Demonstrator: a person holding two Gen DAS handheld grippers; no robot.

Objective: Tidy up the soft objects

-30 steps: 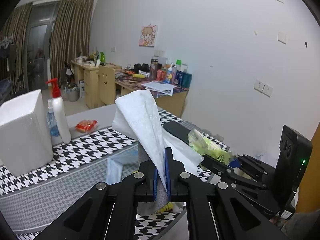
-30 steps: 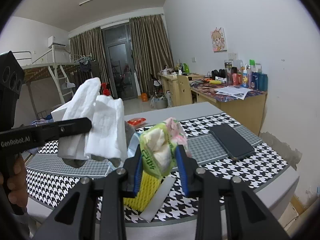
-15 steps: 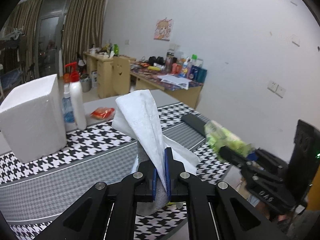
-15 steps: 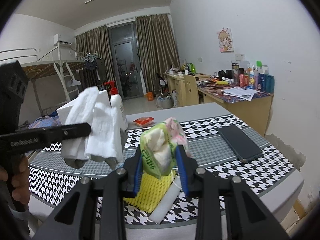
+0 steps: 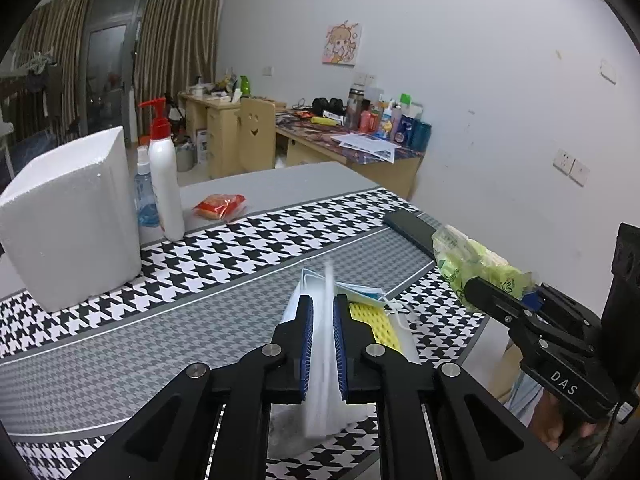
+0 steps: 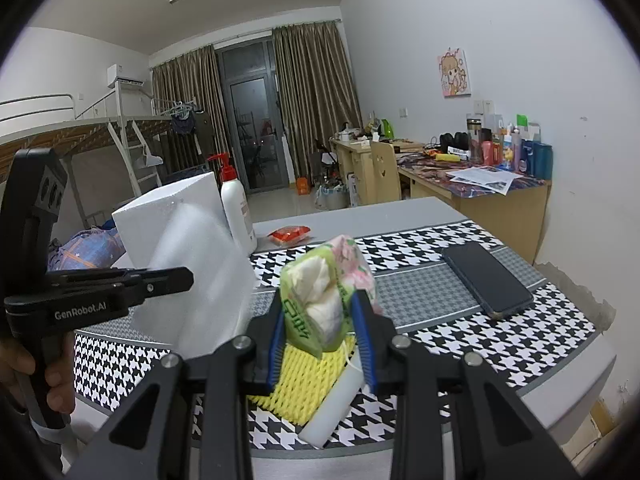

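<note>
L gripper (image 5: 320, 344): blue pads apart w/ a gap; blurred white tissue sheet (image 5: 325, 360) hangs between them, unclear if pinched.
R gripper (image 6: 322, 320): pressed onto green plastic tissue pack (image 6: 326, 300), held above table.
Table: black-white houndstooth cloth (image 5: 280, 240); yellow foam net sleeve (image 6: 308, 376) near edge, under pack.
Far left: white foam block (image 5: 72, 220), white pump bottle w/ red top (image 5: 164, 184).
Right: black phone (image 6: 486, 280).

Lower centre of my left view, the white tissue sheet (image 5: 326, 364) is a motion-blurred smear hanging between the blue pads. Centre of my right view, the green tissue pack (image 6: 326, 300) stands upright, pinched, above the yellow foam net (image 6: 308, 376).
</note>
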